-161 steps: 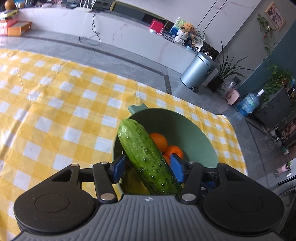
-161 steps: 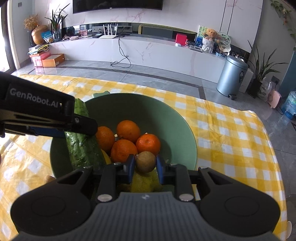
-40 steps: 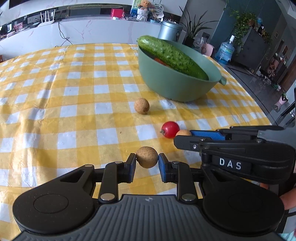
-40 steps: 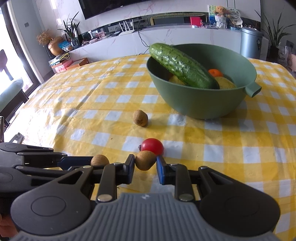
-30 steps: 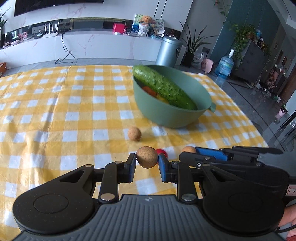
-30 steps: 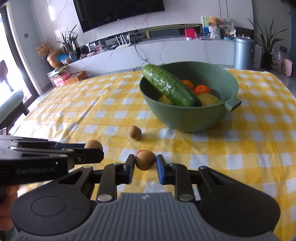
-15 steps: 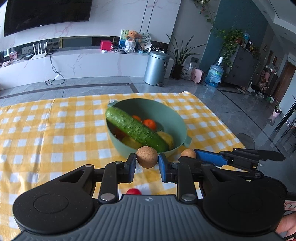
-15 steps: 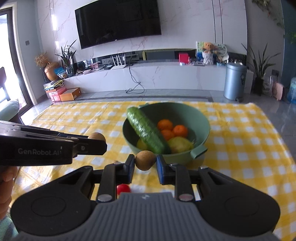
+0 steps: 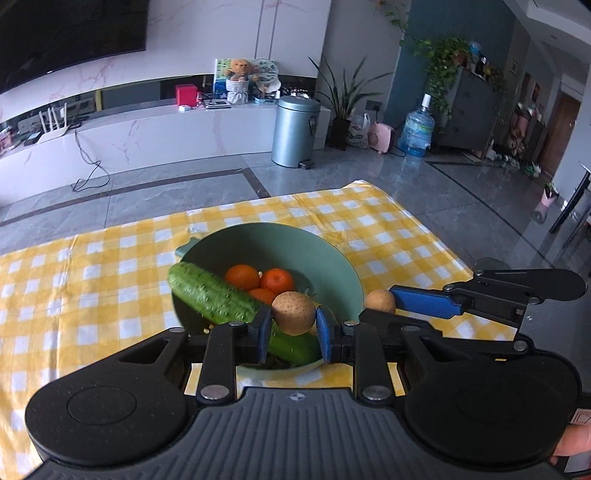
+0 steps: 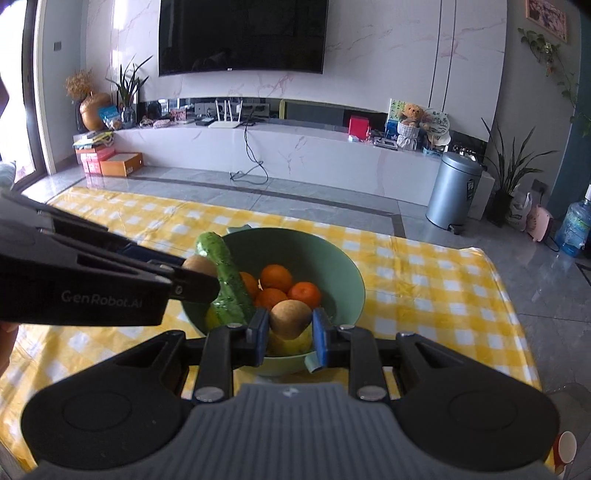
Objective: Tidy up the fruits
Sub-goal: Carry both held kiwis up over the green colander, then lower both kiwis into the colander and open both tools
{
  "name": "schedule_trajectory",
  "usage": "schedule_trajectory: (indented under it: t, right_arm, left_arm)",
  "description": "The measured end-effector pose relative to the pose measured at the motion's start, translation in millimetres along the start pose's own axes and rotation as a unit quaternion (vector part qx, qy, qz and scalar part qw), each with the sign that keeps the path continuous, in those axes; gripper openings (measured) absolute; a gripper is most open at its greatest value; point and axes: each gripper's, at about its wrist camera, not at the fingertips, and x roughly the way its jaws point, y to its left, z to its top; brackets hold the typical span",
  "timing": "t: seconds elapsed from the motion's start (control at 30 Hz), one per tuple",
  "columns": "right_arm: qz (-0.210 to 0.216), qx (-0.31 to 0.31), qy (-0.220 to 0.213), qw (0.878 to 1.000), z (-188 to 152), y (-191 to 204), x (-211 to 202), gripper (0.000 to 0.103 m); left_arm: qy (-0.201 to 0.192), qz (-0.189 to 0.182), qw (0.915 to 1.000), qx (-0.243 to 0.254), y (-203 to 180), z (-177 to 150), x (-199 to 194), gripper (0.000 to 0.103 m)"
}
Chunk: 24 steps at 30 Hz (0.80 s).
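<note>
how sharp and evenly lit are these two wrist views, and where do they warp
Left wrist view: the green bowl and the small brown round fruit are sharp, the yellow checked tablecloth blurs leftward, walls bow. Right wrist view: window glare at left, the wall-mounted television curves.

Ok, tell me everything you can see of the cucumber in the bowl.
The cucumber is long, dark green and bumpy-skinned, whole as far as shown. It lies slanted in the green bowl, its far end propped on the rim, its near end down among the oranges and hidden behind the left gripper. Neither gripper touches it.
</note>
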Motion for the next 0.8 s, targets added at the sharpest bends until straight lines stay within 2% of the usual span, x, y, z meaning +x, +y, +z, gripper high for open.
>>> schedule_trajectory:
  t: [0.43, 0.8]
  right_arm:
    - [-0.012, -0.035, 0.039, 0.999, 9, -7, 63, 0.021]
    - [-0.016, -0.037, 0.065, 0.997, 6, -11, 89, 0.021]
  left_arm:
    - [0.043, 0.014, 0.9986, 0.028, 4, 13, 56, 0.029]
    - [0.041, 0.010, 0.9978, 0.052, 0, 19, 79, 0.029]
